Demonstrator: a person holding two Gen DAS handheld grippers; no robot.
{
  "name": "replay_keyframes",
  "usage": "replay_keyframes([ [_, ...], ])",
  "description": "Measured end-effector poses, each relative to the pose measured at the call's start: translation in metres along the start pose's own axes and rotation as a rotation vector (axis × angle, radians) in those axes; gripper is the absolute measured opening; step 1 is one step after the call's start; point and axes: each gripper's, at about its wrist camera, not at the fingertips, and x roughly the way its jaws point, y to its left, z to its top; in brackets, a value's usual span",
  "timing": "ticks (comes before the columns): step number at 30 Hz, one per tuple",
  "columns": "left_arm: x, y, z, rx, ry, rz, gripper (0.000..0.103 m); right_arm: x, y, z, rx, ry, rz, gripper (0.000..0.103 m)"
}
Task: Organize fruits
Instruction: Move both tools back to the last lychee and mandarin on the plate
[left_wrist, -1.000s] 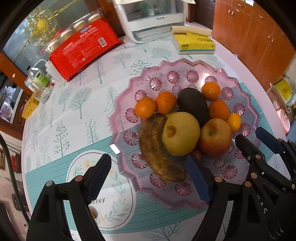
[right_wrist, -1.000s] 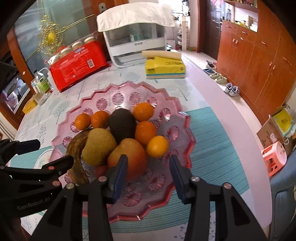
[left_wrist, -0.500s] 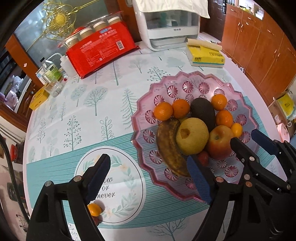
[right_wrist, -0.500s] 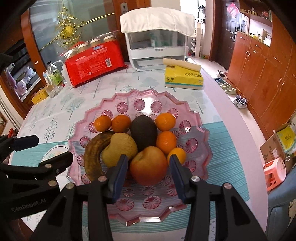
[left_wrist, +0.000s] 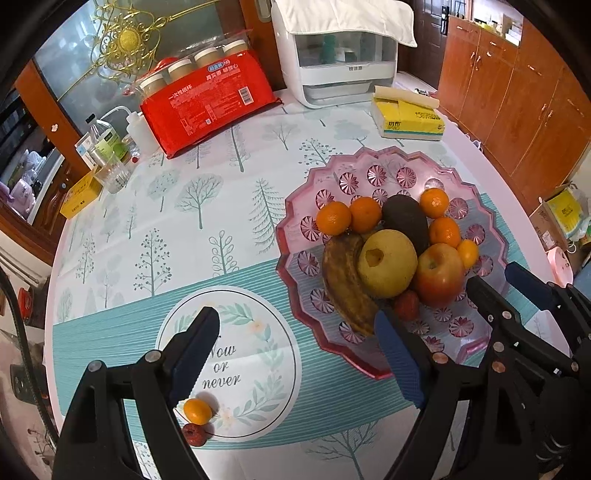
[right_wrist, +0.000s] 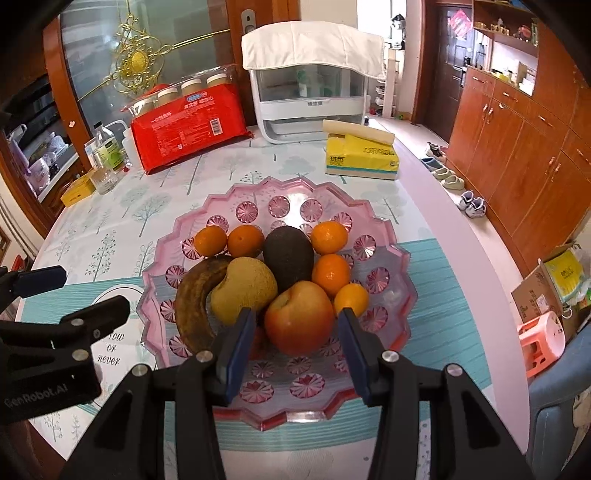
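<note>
Two small fruits, a kumquat and a red date, lie lower left; light, round, roll-prone. Left hand-held gripper gapes empty.

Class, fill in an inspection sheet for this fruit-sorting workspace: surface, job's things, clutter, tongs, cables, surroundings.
Surface: table under a tree-print cloth.
Job's things: pink tray holds oranges, avocado, apple, pear, banana; small orange and red fruit lie loose on the cloth, off the tray.
Clutter: red cup pack, tissue pack, white appliance, bottles.
Tongs: left tongs open, empty; right tongs open, empty, above the tray.
Cables: nothing seen.
Surroundings: wooden cabinets, shoes on the floor.
</note>
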Motion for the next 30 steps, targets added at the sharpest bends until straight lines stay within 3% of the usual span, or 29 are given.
replay_keyframes([
  [10,-0.029,0.041,-0.018,0.031,-0.081,-0.047,0.085,-0.028,0.032,-0.005,-0.015,-0.053,-0.057,0.047],
  [17,-0.047,0.103,-0.032,0.047,-0.12,-0.097,0.086,-0.059,0.078,-0.012,0.023,-0.1,-0.108,0.047],
  [30,-0.02,0.21,-0.087,0.047,-0.058,-0.162,0.087,-0.051,0.18,-0.056,0.026,-0.019,-0.06,0.047],
])
